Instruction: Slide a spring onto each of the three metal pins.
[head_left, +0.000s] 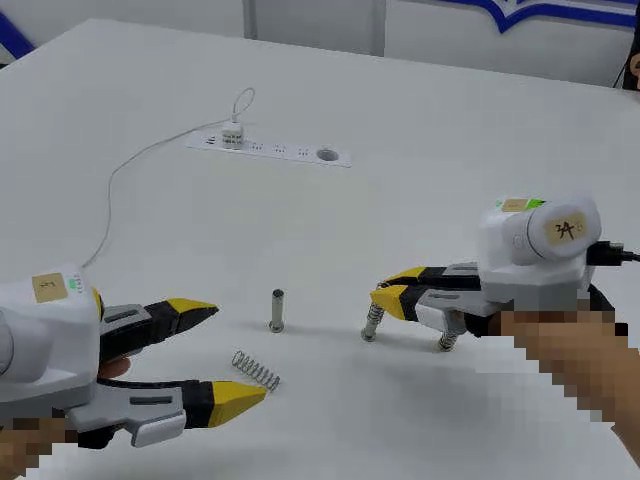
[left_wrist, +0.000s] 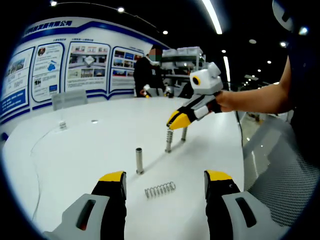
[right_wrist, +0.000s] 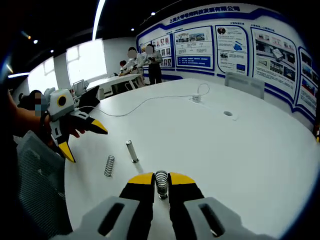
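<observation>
White table (head_left: 420, 110), and right in the middle of things stands a bare metal pin (head_left: 277, 310), upright with nothing on it. The loose spring (head_left: 256, 369) lies flat on the table just in front of that pin, on the person's side, not touching it. The left gripper (head_left: 228, 352) comes in low from the pin's left, held about level in a hand, fingers spread wide. One yellow tip is just beside the pin and the other is down by the loose spring. In the left gripper view that spring sits in the gap between the two tips, and nothing is gripping it as far as I can see. On the pin's right, the right gripper (head_left: 384, 293) reaches in level with the forearm stretched out behind it. Its fingers are nearly together, pinching the top of a fitted spring (head_left: 372, 322) that stands on its own pin. A second sprung pin (head_left: 447, 341) stands further right of the bare pin, under the right gripper's body. A power strip (head_left: 270, 148) lies well beyond the bare pin.
</observation>
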